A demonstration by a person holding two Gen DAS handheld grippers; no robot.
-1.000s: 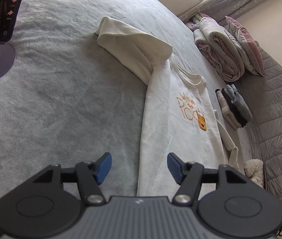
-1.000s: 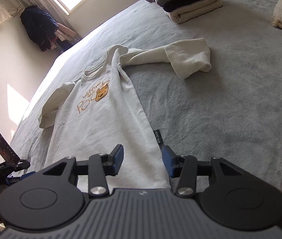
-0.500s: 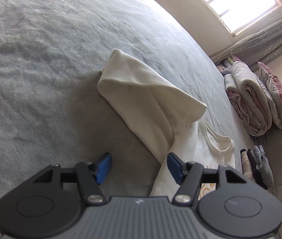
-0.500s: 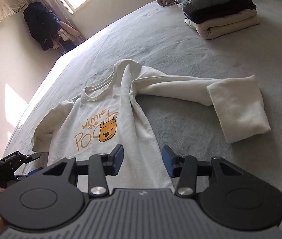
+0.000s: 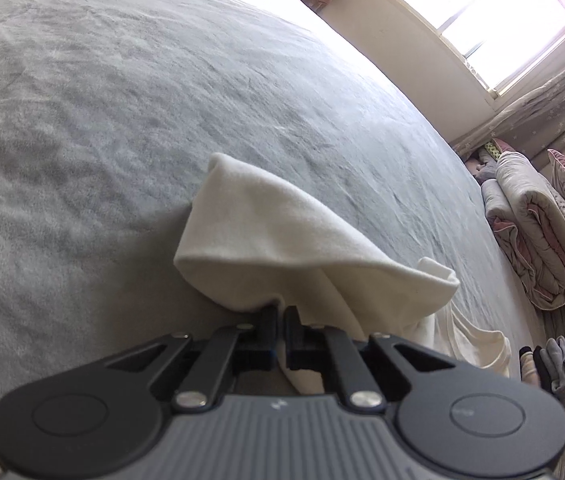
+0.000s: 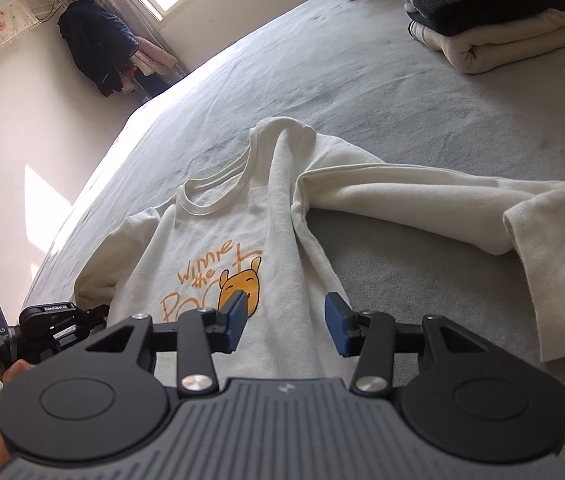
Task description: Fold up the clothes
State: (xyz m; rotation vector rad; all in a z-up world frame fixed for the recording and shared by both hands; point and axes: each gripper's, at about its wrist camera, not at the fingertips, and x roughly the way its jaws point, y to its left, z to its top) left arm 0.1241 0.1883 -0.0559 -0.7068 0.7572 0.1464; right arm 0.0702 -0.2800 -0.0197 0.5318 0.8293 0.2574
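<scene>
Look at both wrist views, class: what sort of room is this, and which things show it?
Most likely a bedroom. A wide grey bed cover bears a cream sweatshirt and a stack of folded clothes, rolled quilts lie at one side, and clothes hang beside a curtained window.

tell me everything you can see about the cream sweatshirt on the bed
The cream sweatshirt lies front up on the grey bed, soft and fleecy, with a ribbed round neck and an orange bear print with lettering. One sleeve stretches sideways, its cuff end doubled over. The left gripper pinches the other sleeve, jaws shut; the right gripper hovers open above the chest.
</scene>
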